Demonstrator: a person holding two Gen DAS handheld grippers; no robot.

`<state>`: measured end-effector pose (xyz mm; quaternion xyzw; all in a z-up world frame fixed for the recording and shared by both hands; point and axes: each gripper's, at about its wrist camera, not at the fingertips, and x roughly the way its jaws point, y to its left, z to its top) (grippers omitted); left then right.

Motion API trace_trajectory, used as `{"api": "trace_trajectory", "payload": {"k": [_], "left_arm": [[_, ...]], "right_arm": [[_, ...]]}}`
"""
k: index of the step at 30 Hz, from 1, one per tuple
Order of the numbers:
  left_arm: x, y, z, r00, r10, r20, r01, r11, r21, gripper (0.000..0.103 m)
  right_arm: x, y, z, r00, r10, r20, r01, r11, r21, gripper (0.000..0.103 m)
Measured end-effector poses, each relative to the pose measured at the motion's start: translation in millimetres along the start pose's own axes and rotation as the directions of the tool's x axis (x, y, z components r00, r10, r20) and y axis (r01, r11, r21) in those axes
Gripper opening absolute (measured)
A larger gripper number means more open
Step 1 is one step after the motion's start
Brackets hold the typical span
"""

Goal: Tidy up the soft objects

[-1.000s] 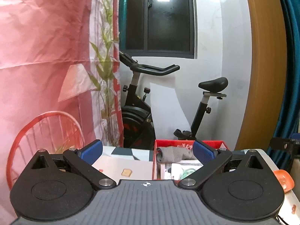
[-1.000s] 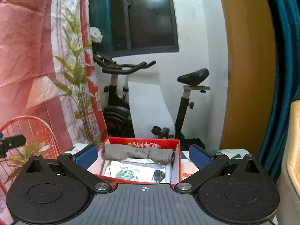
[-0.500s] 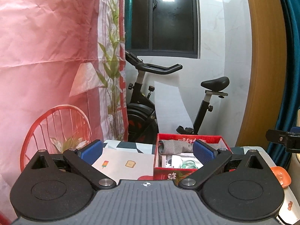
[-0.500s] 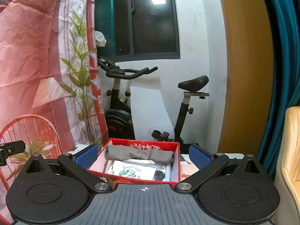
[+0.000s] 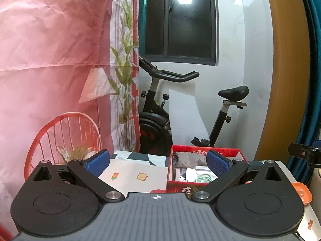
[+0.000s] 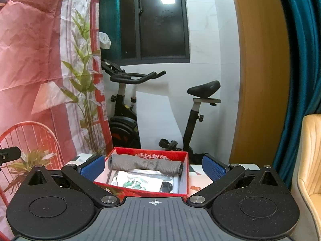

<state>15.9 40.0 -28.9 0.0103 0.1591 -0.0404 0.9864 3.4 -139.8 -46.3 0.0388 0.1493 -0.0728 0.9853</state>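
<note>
Two grippers: both level, pointed across the table toward the far wall.
Left gripper [image 5: 158,161]: fingers spread wide, nothing between the blue pads [image 5: 98,160]; aimed left of the box, with its right pad overlapping the box in view.
Right gripper [image 6: 153,167]: fingers spread wide, holding nothing; the box sits centred in the gap between its pads [image 6: 213,168], beyond the tips.
Contact: neither gripper touches the box or its contents.
Box [image 6: 185,177]: red, open-topped, on the table near its far edge.
Towel [image 6: 144,163]: grey, rolled, lying across the back of the box against the far wall of it.
Other contents: a flat packet with a green and white print [image 6: 134,183] in front of the towel; a small dark item [image 6: 166,186] at the front right corner, too small to identify.
Table [image 5: 132,172]: white cover with small printed pictures; bare left of the box.
Orange dish [image 5: 302,193]: at the table's right edge, partly hidden behind the left gripper's body.
Surroundings: exercise bike [image 6: 128,108] beyond the table under a dark window [image 6: 160,20]; pink printed backdrop [image 5: 50,60] at left; teal curtain [image 6: 301,80] and a cream chair [image 6: 310,160] at right.
Obstructions: none between the right gripper and the box.
Cross-view: part of the other gripper shows at the edge of each view.
</note>
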Motion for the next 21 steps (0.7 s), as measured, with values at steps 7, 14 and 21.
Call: {"api": "trace_trajectory", "payload": {"k": [7, 14, 21], "left_arm": [[0.9, 1.8, 0.2, 1.000, -0.006, -0.007, 0.006, 1.000, -0.008, 0.103], [2.8, 5.4, 0.4, 1.000, -0.013, -0.014, 0.013, 1.000, -0.017, 0.103], [3.6, 7.0, -0.8, 1.000, -0.019, -0.005, 0.019, 1.000, -0.017, 0.103]], "right_arm": [[2.1, -0.6, -0.1, 1.000, -0.002, -0.002, 0.002, 1.000, 0.001, 0.103], [4.3, -1.1, -0.9, 1.000, -0.003, -0.007, 0.003, 1.000, -0.002, 0.103], [5.0, -1.3, -3.5, 1.000, -0.001, -0.009, 0.001, 1.000, -0.004, 0.103]]}}
